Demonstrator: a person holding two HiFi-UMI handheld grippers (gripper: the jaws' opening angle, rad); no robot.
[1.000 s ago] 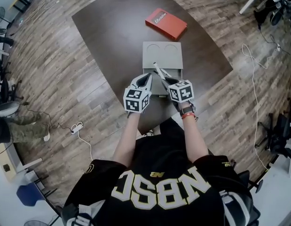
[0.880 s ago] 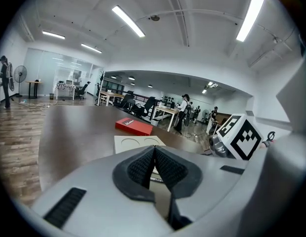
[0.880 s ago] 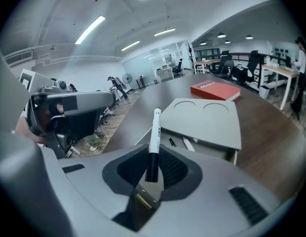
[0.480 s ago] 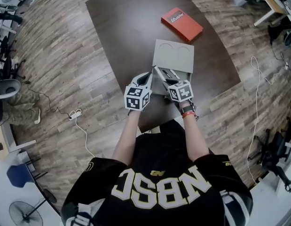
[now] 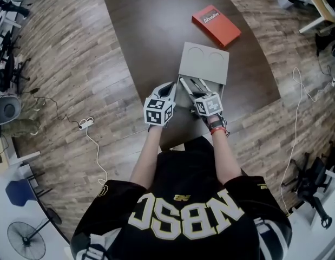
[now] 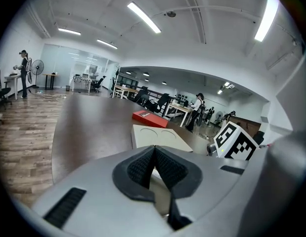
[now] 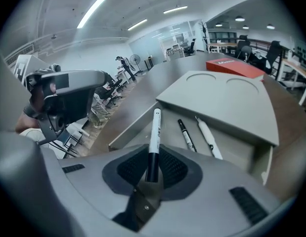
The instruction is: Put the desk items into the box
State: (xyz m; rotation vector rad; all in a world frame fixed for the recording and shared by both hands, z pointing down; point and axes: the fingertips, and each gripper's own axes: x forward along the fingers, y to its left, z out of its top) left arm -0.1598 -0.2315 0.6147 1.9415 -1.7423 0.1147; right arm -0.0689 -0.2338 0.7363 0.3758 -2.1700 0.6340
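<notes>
The right tool (image 7: 152,174) pinches a white marker (image 7: 154,132) at frame centre, over the open box (image 7: 130,131), where two pens (image 7: 186,135) already lie. The left tool (image 6: 153,169) is closed and empty. A red book (image 5: 216,26), upper right on the worktop (image 5: 151,31), looks left to pack.

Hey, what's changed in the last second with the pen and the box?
Only the head view swung, so the table and box look shifted. Nothing taken or released: right tongs still clamp the marker over the open box, two pens stay inside, left tongs stay shut, empty.
</notes>
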